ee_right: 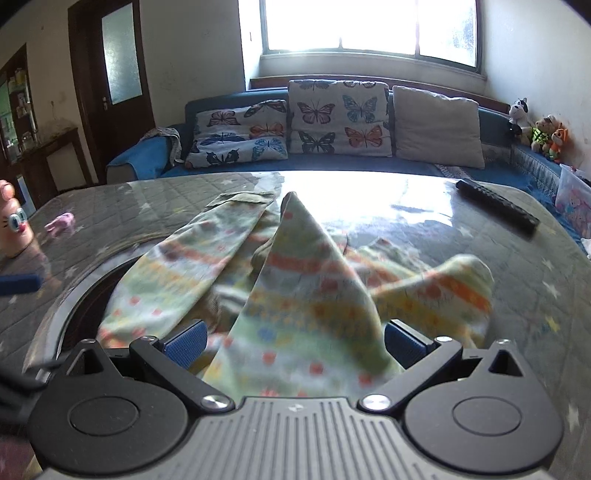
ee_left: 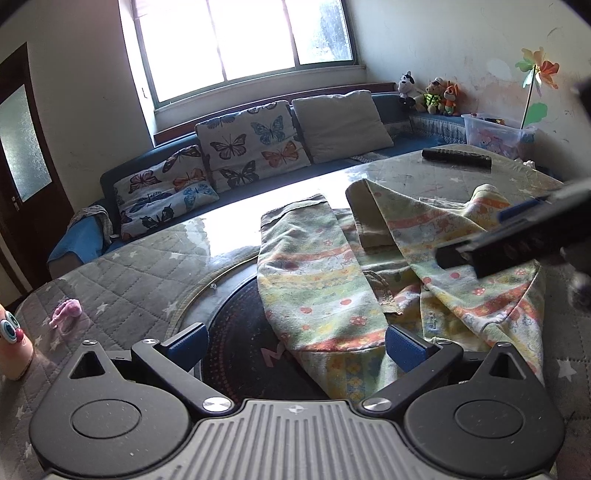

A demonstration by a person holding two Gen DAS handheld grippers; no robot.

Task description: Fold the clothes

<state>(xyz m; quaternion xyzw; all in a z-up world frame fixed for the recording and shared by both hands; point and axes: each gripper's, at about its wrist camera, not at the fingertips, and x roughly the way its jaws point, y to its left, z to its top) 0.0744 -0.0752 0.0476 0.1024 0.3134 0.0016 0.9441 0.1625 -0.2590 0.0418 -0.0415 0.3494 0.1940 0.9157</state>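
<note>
Hidden or unclear: the patterned children's trousers (ee_right: 295,280) are motion-blurred in the right wrist view; cloth drapes over the right gripper (ee_right: 295,341), covering the gap between its blue pads, so what lies beneath cannot be seen.
Right gripper: jaws spread wide, a raised fold of the trousers lying between them; whether anything is pinched cannot be told from the left wrist view, where it (ee_left: 517,240) is cut off at the right edge.
Left gripper (ee_left: 295,341): jaws spread wide and released, hovering at the near hem of one trouser leg (ee_left: 314,273), holding nothing.
Garment: spread across the middle of the tabletop (ee_left: 129,266), one leg flat, the other bunched and lifted.
Edges and room: bare quilted cover to the left; a pink trinket (ee_left: 66,312) and a cartoon-eyed figure (ee_left: 11,339) near the left edge; a remote control (ee_left: 456,158) at the far right.
Room: blue sofa (ee_right: 369,164) with butterfly cushions (ee_right: 338,118) under a bright window (ee_right: 369,26); plush toys (ee_right: 539,131) in the corner.
</note>
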